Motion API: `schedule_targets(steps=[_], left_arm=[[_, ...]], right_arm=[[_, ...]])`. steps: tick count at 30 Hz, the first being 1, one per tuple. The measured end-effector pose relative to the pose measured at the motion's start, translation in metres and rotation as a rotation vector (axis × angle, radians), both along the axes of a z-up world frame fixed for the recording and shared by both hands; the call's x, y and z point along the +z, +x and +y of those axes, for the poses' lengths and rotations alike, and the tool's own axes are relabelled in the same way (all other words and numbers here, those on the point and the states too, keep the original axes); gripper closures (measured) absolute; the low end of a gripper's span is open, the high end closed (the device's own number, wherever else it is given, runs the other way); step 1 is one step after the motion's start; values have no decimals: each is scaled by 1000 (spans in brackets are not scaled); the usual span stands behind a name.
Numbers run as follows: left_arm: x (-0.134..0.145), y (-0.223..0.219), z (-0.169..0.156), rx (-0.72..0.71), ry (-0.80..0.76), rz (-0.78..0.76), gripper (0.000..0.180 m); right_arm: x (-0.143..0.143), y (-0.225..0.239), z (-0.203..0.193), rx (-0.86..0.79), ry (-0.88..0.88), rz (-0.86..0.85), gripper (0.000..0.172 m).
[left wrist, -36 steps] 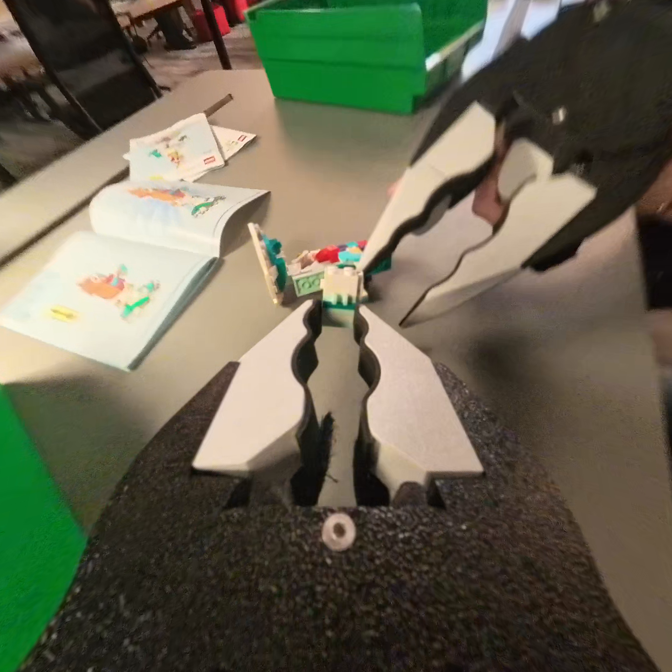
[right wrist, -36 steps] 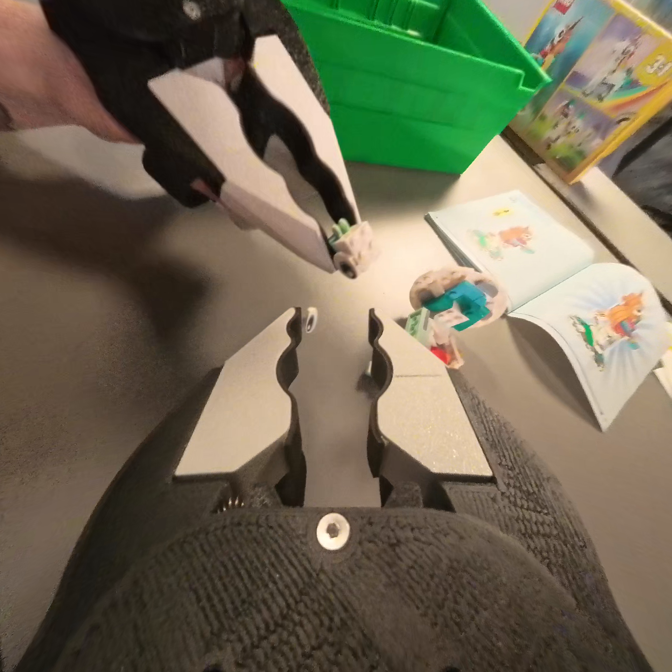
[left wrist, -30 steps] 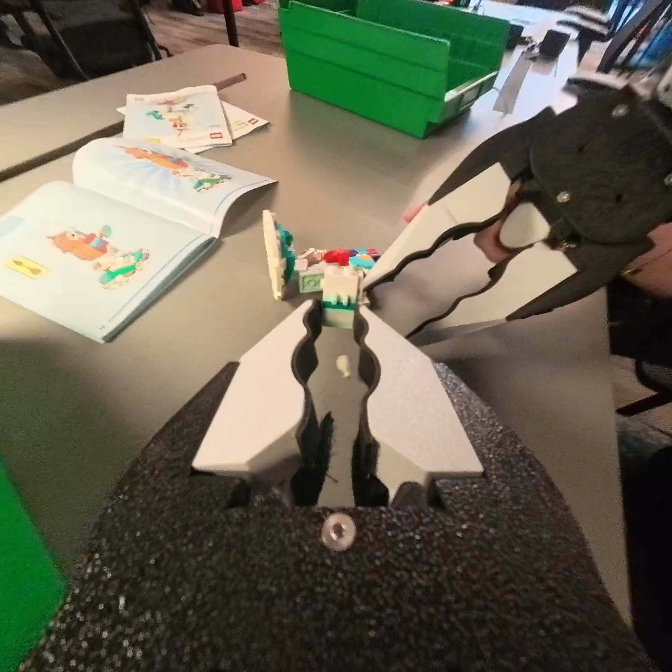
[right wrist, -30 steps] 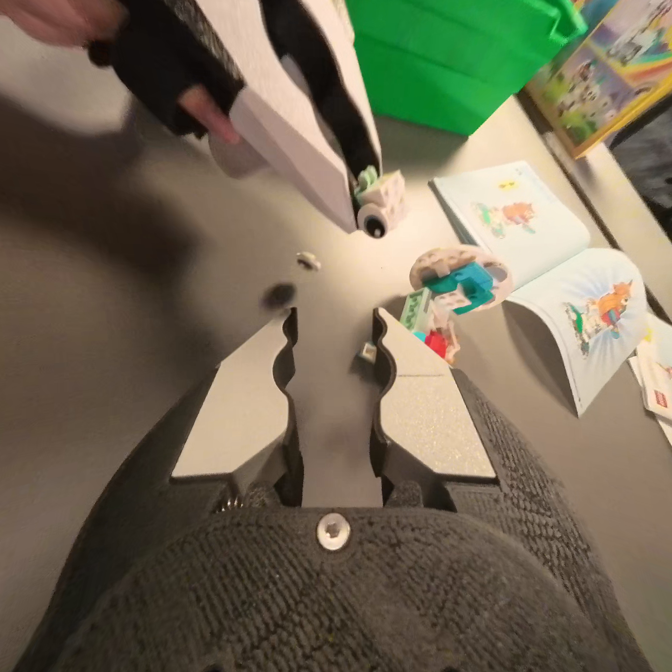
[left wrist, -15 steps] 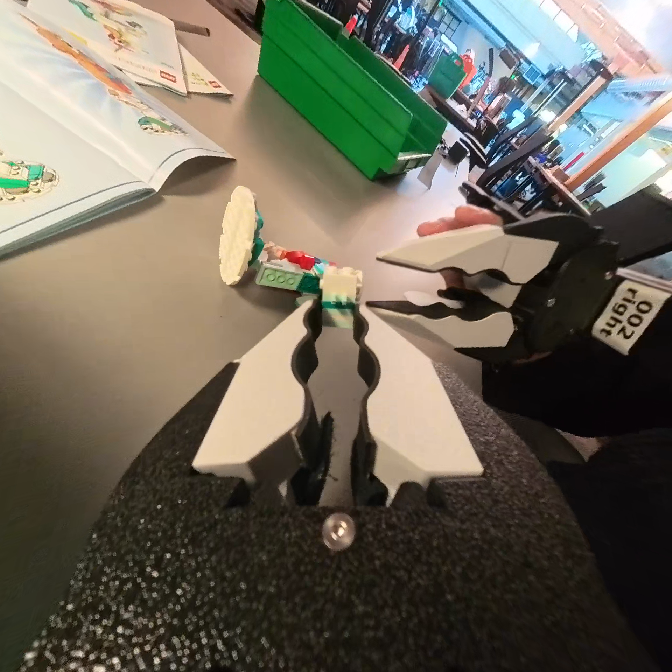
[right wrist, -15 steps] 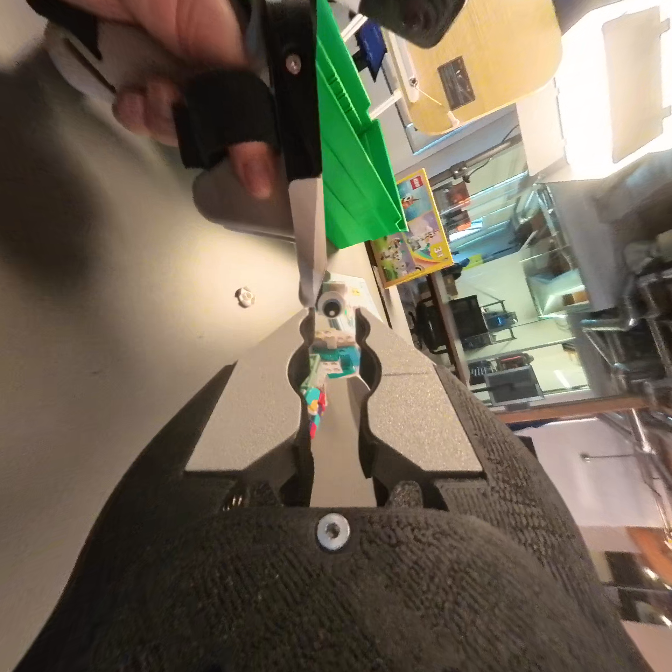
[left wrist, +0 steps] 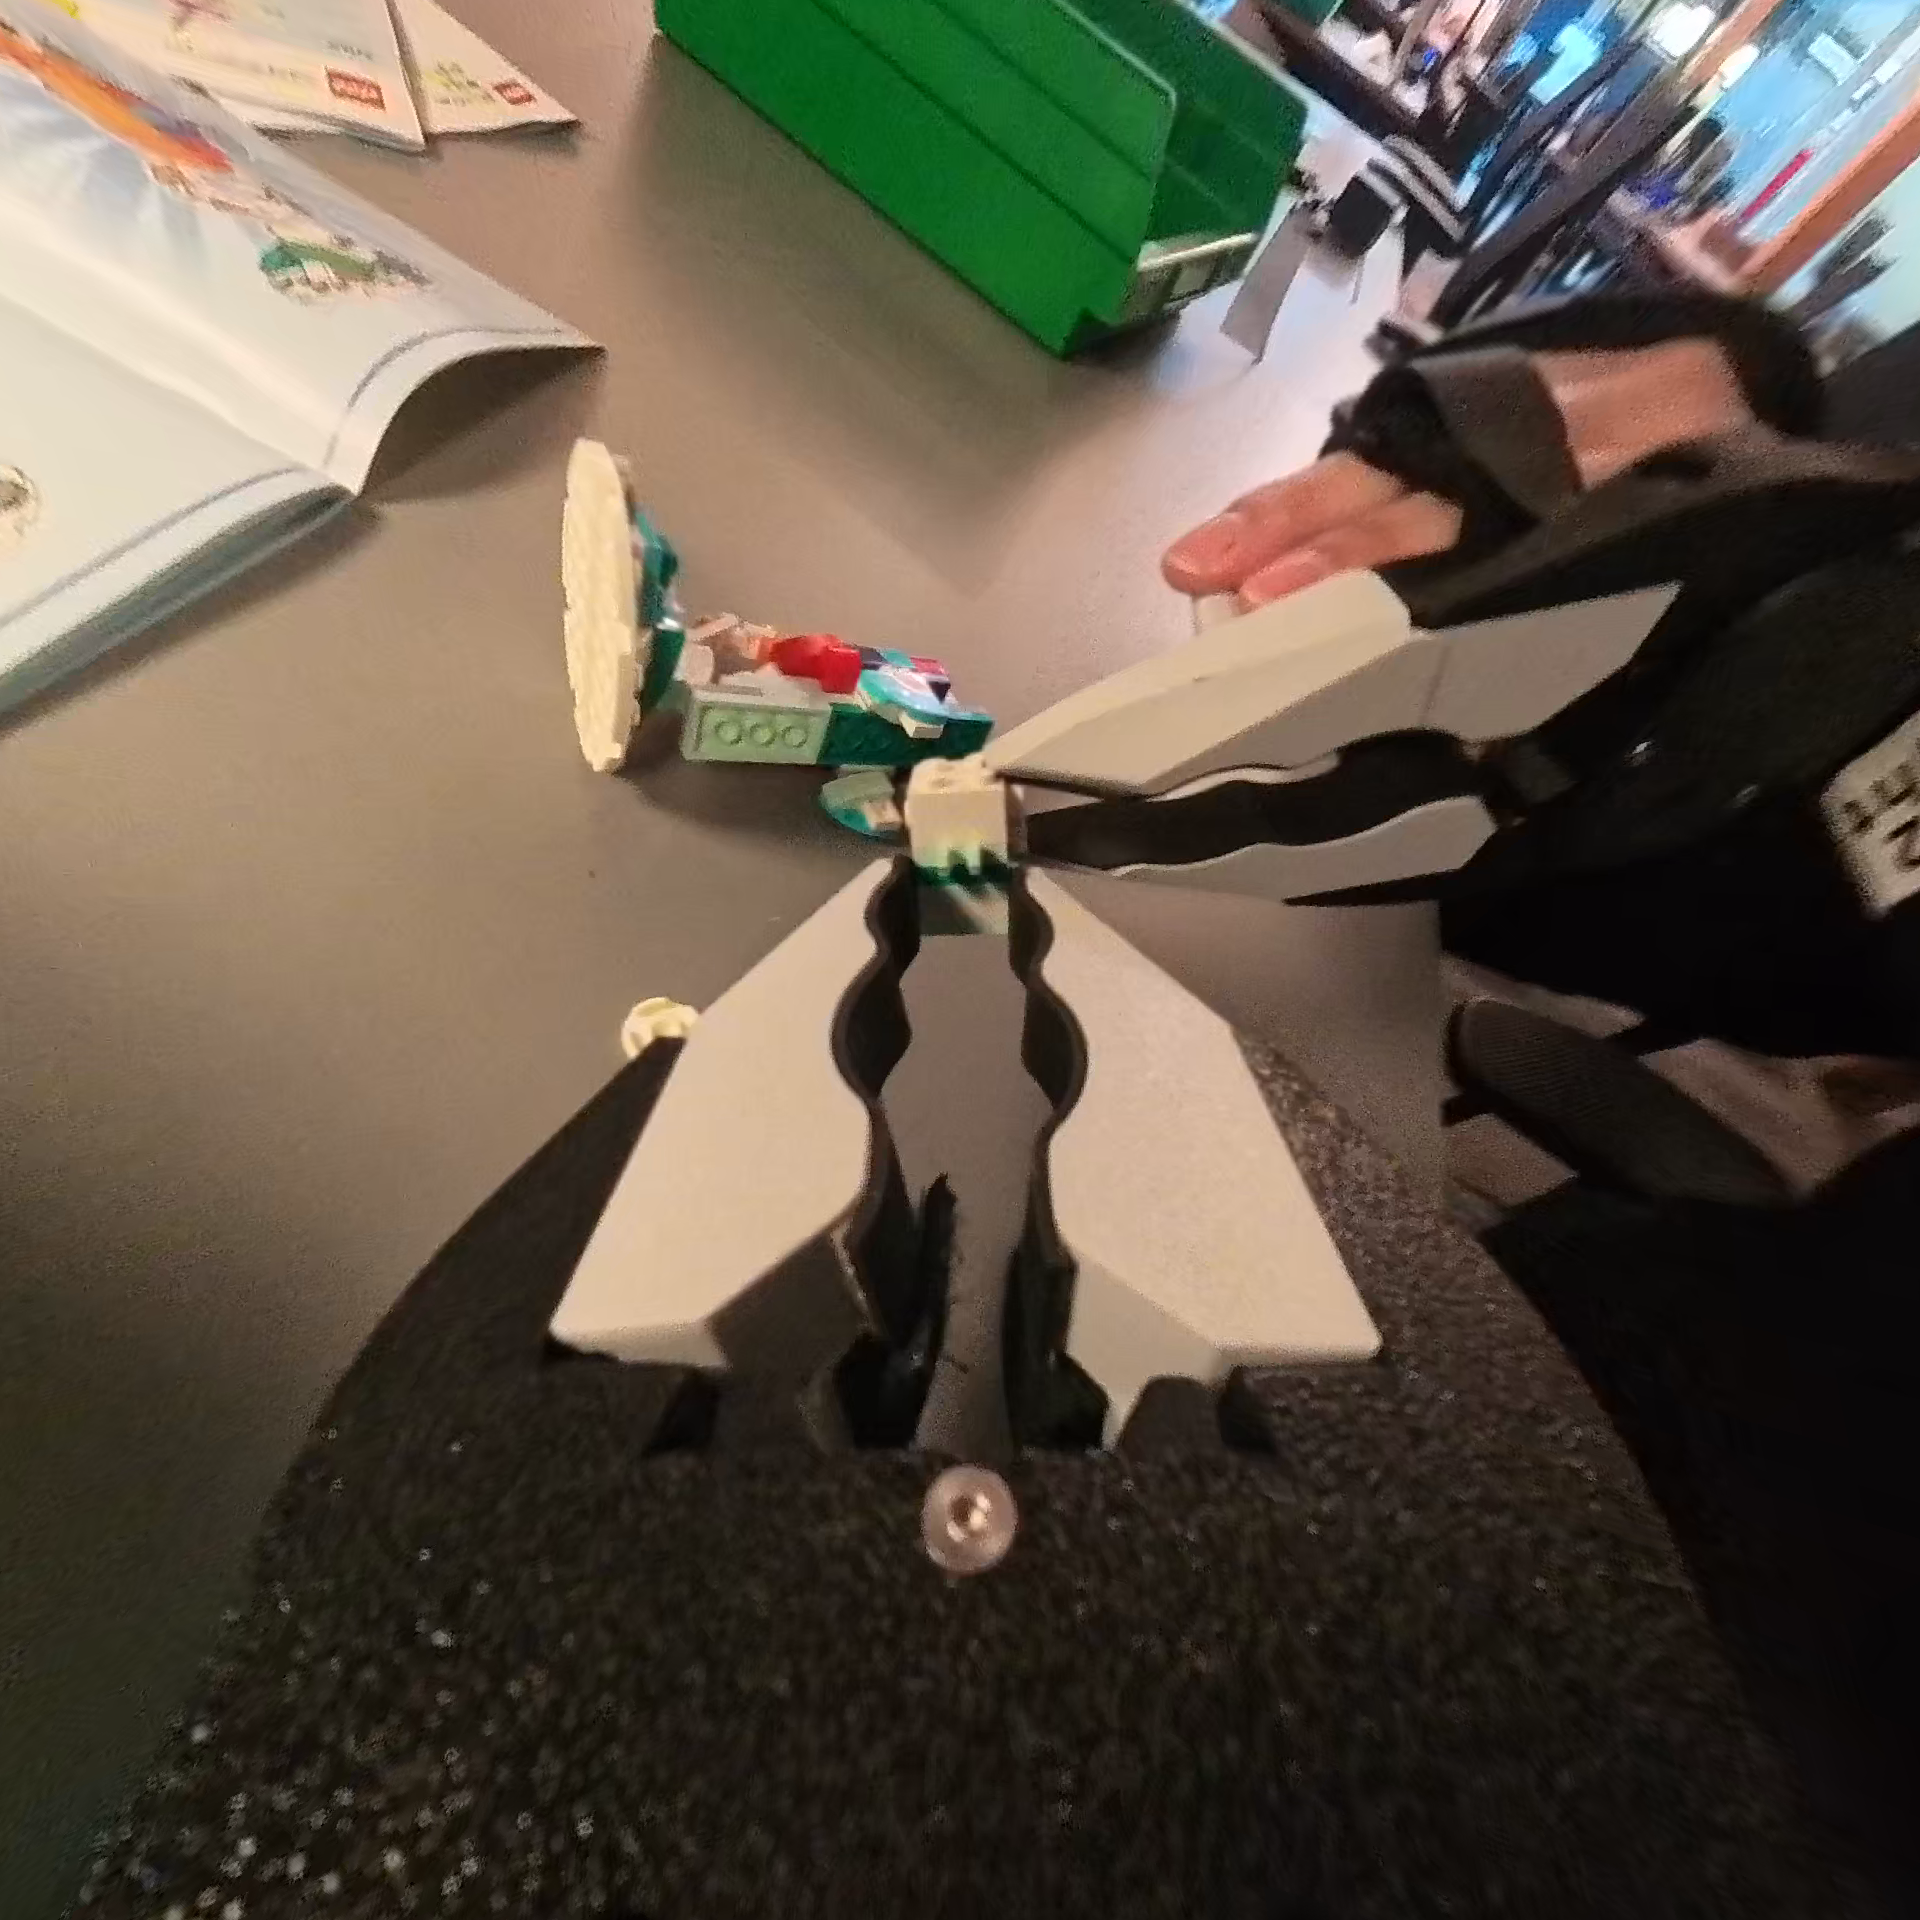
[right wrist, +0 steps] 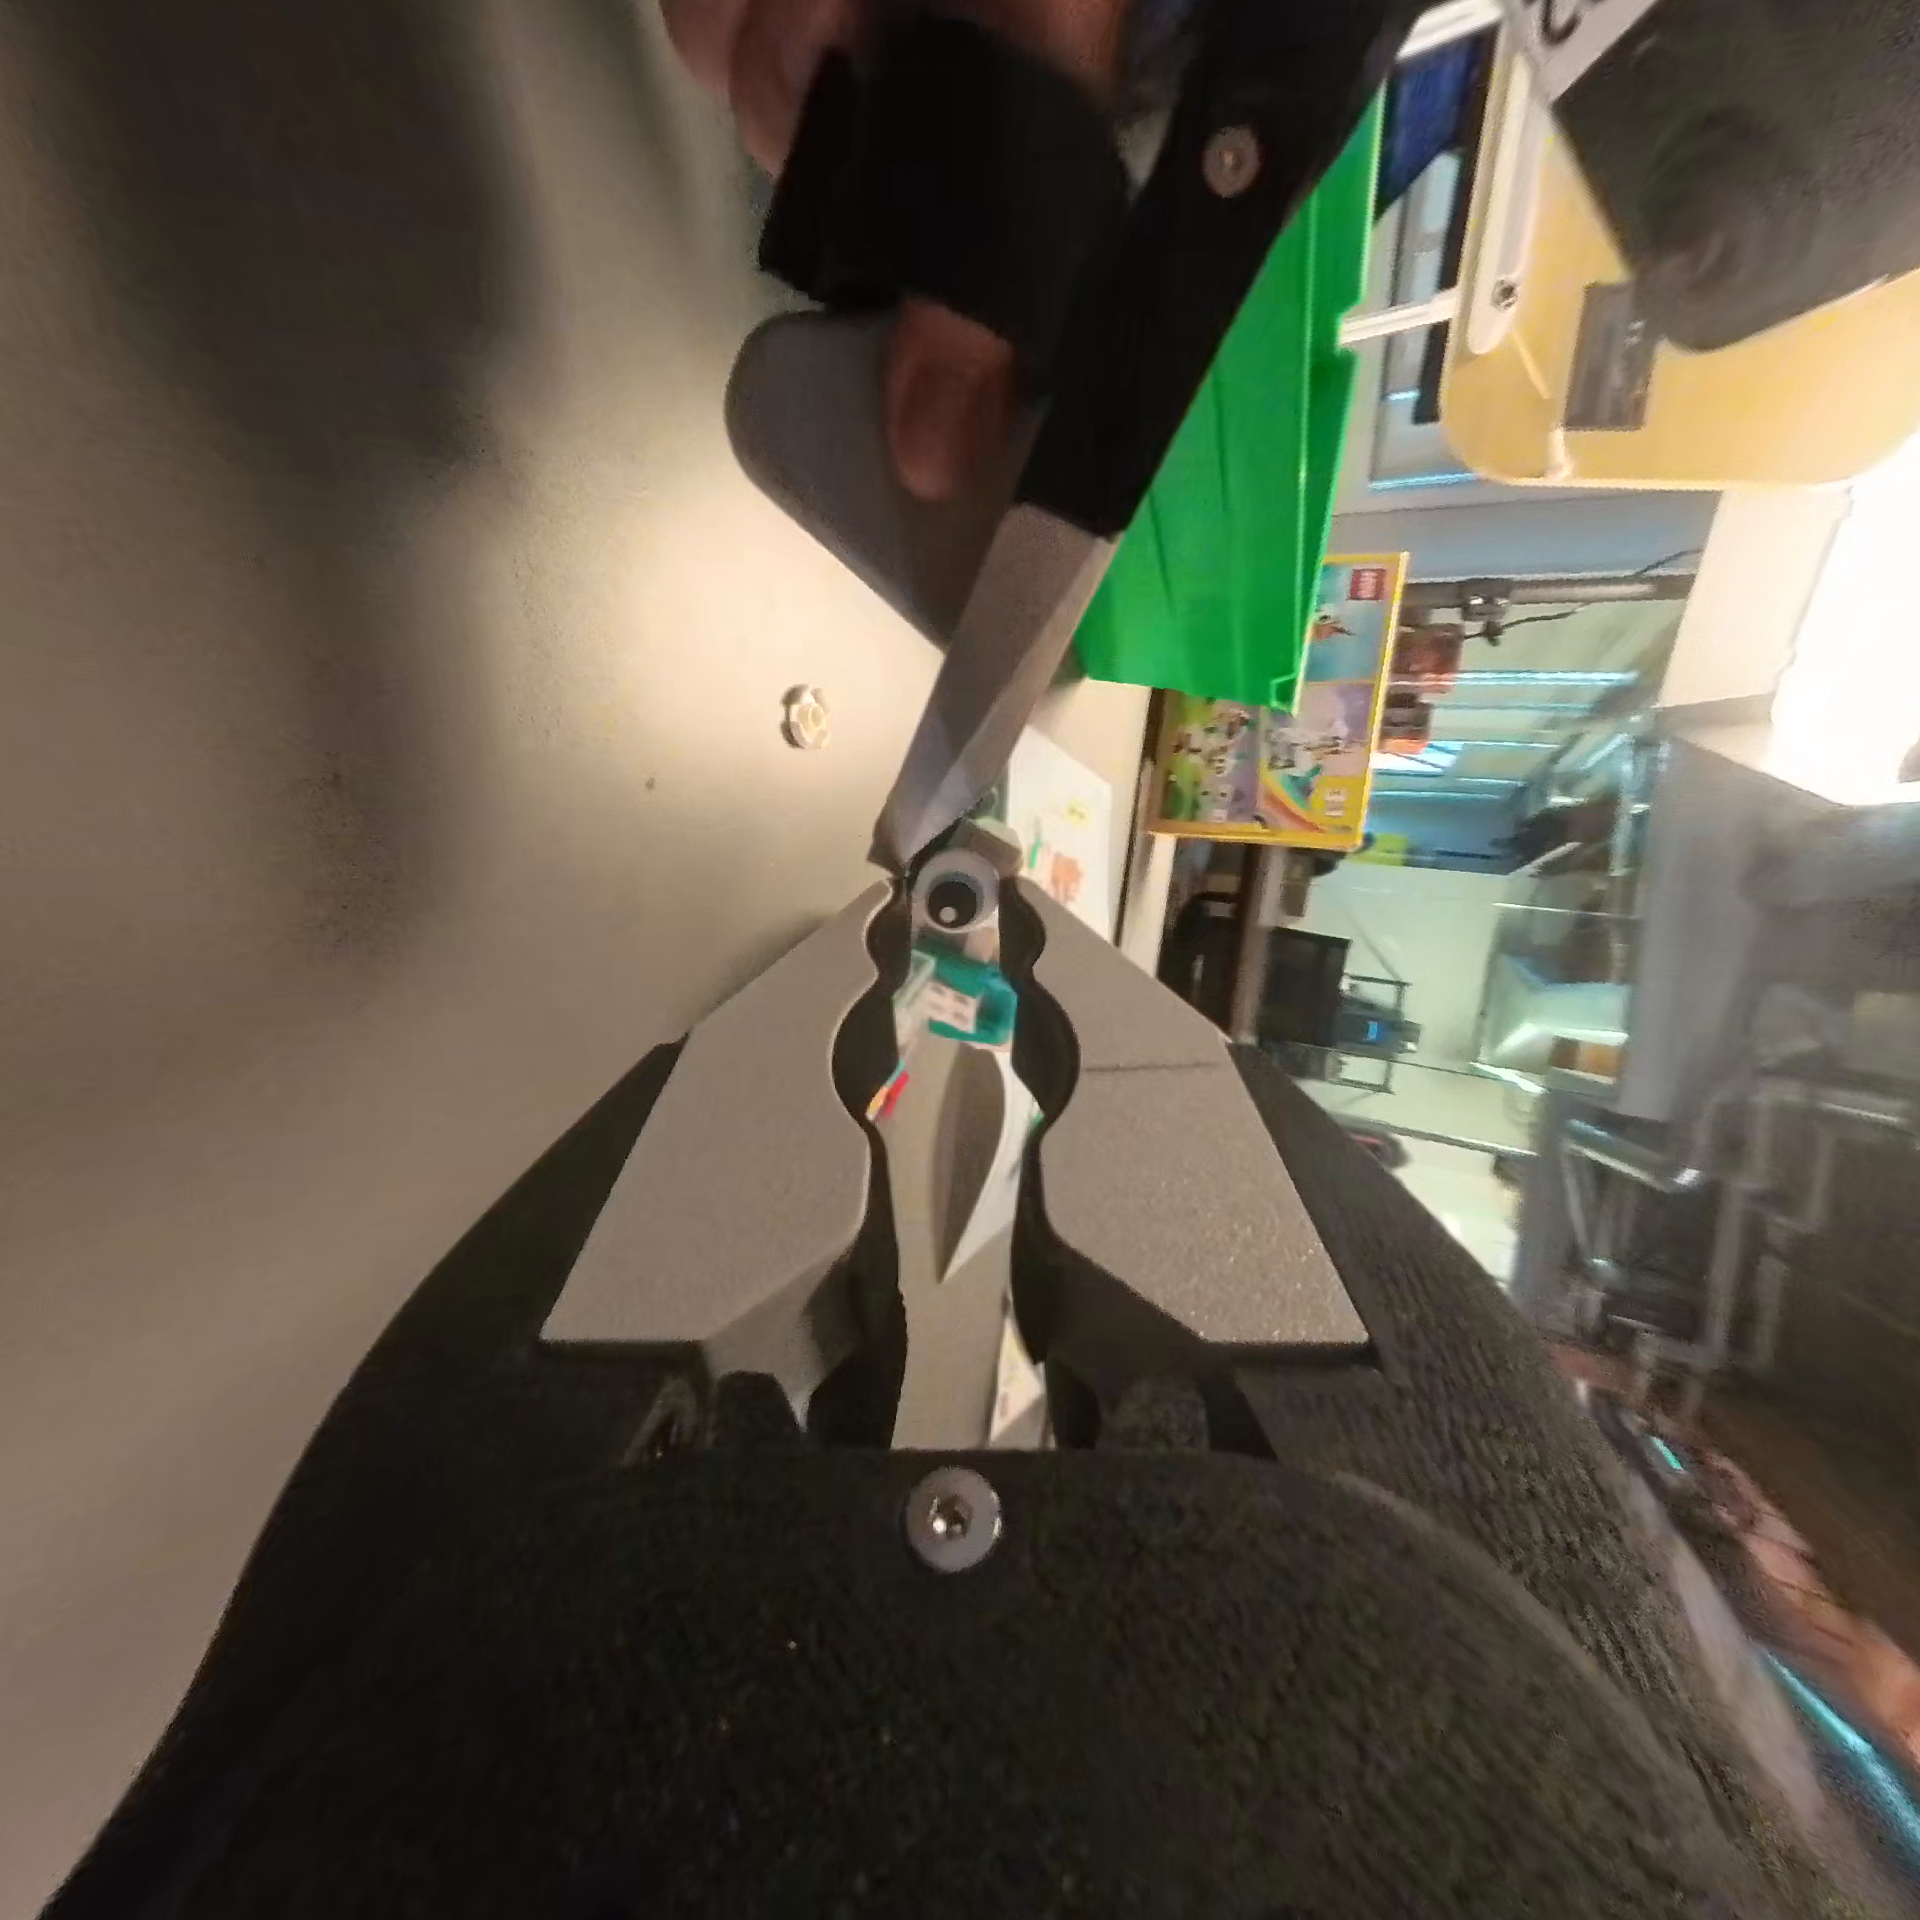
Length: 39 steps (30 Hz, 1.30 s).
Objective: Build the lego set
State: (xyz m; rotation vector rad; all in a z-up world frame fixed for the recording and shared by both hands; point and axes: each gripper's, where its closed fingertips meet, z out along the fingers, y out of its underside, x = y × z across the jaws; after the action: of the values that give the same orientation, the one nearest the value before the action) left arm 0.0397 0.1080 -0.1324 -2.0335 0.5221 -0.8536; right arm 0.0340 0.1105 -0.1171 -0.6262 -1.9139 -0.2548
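While the left gripper (left wrist: pixel 954 883) is clamping its ridged grey fingers on a small white-and-teal brick piece (left wrist: pixel 956 836), the right gripper (right wrist: pixel 954 902) is pinching that piece's googly-eyed side. Behind it a studded brick model (left wrist: pixel 727 665) is lying mid-worktop (left wrist: pixel 260 935), near an open glossy booklet (left wrist: pixel 156 312) and a green plastic bin (left wrist: pixel 987 156).

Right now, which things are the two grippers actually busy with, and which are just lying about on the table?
In use:
left gripper, shut on a small white brick piece
right gripper, its fingertips at that same piece

Lying about:
toy brick model
small round pale piece
open booklet
leaflets
green bin
colourful box
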Motion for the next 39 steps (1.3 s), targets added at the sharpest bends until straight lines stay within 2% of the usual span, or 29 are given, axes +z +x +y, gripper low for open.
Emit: schedule_targets(steps=[1,8,12,15,19,23,26,29,32,39], left_arm=[[0,0,0,3,25,34,167],[-12,-15,6,39,164,350,167],[-17,-35,9,87,191,467,167],[-20,-41,7,86,218,511,167],[-29,-38,-1,23,206,554,167],[-28,-27,-6,-26,195,492,167],[-28,-25,-7,-75,256,543,167],[-25,-22,-8,-135,372,635,167],[-24,-12,-13,-207,463,663,167],[-21,-1,-20,-305,584,721,167]], right_arm=[[0,1,0,-2,-24,-6,157],[-5,4,1,-15,-295,18,157],[-17,12,0,-95,-599,41,157],[-33,16,0,-143,-773,40,156],[-42,17,-2,-152,-880,61,156],[-46,18,-6,-172,-978,64,156],[-47,18,-9,-177,-1020,55,144],[-34,14,-12,-137,-1055,120,143],[-19,7,-19,-57,-1077,181,144],[-19,5,-39,79,-912,92,149]])
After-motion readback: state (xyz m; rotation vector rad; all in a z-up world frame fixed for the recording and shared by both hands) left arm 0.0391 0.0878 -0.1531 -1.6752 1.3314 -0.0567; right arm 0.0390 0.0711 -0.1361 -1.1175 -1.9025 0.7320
